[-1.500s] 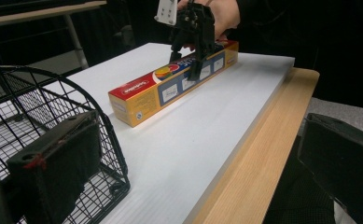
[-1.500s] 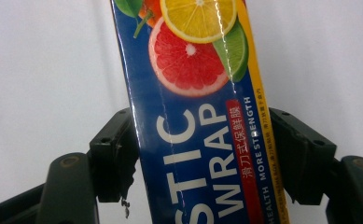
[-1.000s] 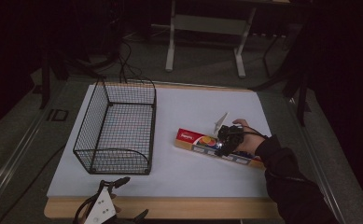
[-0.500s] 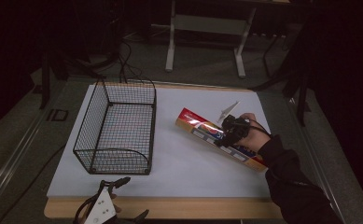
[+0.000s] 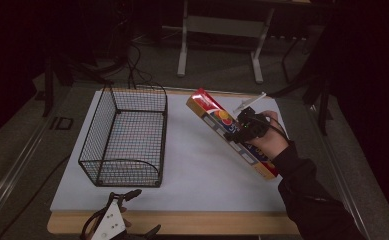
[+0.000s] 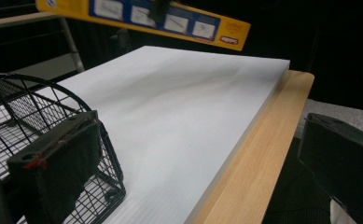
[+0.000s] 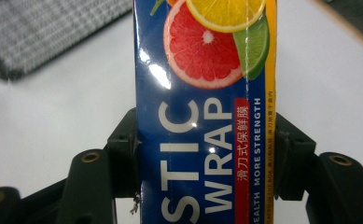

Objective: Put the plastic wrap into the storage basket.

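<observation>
We have the right claw (image 5: 245, 131) clamped across the middle of the long box (image 5: 230, 134), tilted above the bench (image 5: 197, 170); it could pivot or slip before the basket (image 5: 124, 137) to its left, while the left claw (image 5: 114, 225) idles apart.

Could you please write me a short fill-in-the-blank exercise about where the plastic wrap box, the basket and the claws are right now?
1. The right claw is shut on the long ____.
2. In the high view, the wire basket stands to the ____ of that box.
3. The basket holds ____ items.
4. The left claw sits at the table's ____ edge, jaws apart.

Missing words: plastic wrap box; left; no; near
</observation>
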The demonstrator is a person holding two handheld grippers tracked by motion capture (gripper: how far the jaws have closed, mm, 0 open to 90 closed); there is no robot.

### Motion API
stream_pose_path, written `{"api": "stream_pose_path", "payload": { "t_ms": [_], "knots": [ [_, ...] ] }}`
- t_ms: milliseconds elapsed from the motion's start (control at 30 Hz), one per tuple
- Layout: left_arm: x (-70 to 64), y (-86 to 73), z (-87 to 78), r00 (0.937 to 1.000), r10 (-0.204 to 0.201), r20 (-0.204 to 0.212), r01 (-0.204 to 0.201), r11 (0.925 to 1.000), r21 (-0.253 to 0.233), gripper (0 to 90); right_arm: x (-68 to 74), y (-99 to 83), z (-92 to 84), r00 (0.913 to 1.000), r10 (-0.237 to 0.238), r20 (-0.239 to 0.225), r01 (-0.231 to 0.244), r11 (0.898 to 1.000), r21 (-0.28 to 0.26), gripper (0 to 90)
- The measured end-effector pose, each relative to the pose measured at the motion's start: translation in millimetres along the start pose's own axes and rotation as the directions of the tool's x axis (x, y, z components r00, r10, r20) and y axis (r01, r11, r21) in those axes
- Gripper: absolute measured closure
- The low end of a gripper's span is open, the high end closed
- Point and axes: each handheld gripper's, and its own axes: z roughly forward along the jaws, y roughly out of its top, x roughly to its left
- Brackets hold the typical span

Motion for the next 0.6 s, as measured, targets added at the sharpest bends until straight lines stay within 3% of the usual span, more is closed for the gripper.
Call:
{"api": "stream_pose_path", "payload": {
  "t_ms": [333,600],
  "knots": [
    [0.5,0.4,1.0,1.0,-0.002,0.009,0.002,1.0,-0.004,0.2,17.2,32.5,-10.5,0.9956,0.062,0.069,-0.057,0.996,-0.07,40.2],
    [0.4,0.4,0.9,1.0,-0.002,0.009,0.002,1.0,-0.007,0.2,34.9,64.2,-9.4,0.9889,0.135,0.061,-0.125,0.982,-0.143,40.2]
  ]
}}
